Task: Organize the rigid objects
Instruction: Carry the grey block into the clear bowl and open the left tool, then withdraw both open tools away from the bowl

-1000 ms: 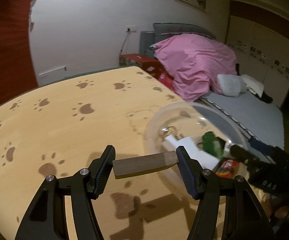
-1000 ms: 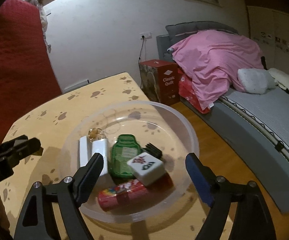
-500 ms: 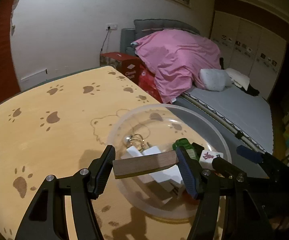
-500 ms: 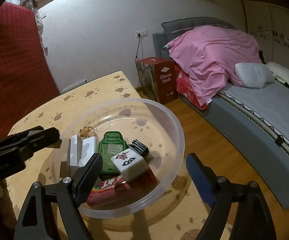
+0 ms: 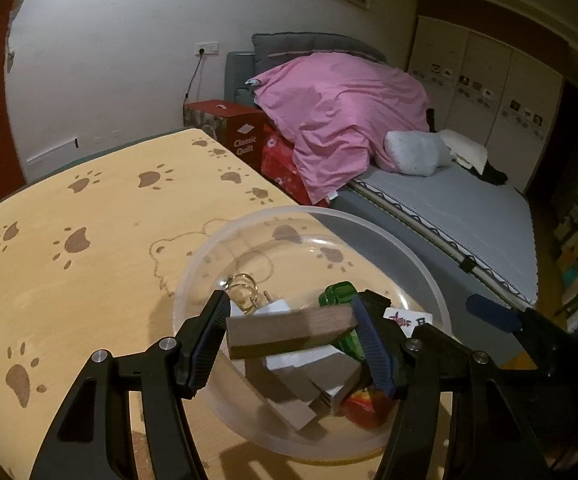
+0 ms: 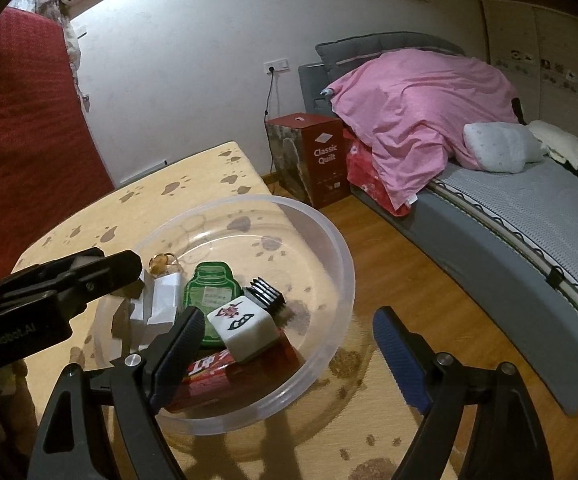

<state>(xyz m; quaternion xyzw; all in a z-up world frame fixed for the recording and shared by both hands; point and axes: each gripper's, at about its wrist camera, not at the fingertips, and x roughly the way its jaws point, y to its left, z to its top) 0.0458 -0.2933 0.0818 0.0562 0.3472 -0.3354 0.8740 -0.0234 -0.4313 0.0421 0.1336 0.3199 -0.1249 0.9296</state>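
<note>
The left gripper [image 5: 291, 330] grips a wooden block [image 5: 289, 330] endwise between its pads, hanging over the clear bowl [image 5: 417, 252] on the worktop [image 5: 89, 280]; the right gripper [image 6: 285, 354] stands spread and empty, straddling the bowl's near rim. The bowl already holds a mahjong tile [image 6: 245, 328], a green bottle shape [image 6: 209, 292], white blocks [image 6: 161, 304], a black comb piece [image 6: 265, 290] and a red pack [image 6: 209, 380]; released from this height, the block may strike the pile, bounce out, or jolt the light bowl towards the worktop's edge.
</note>
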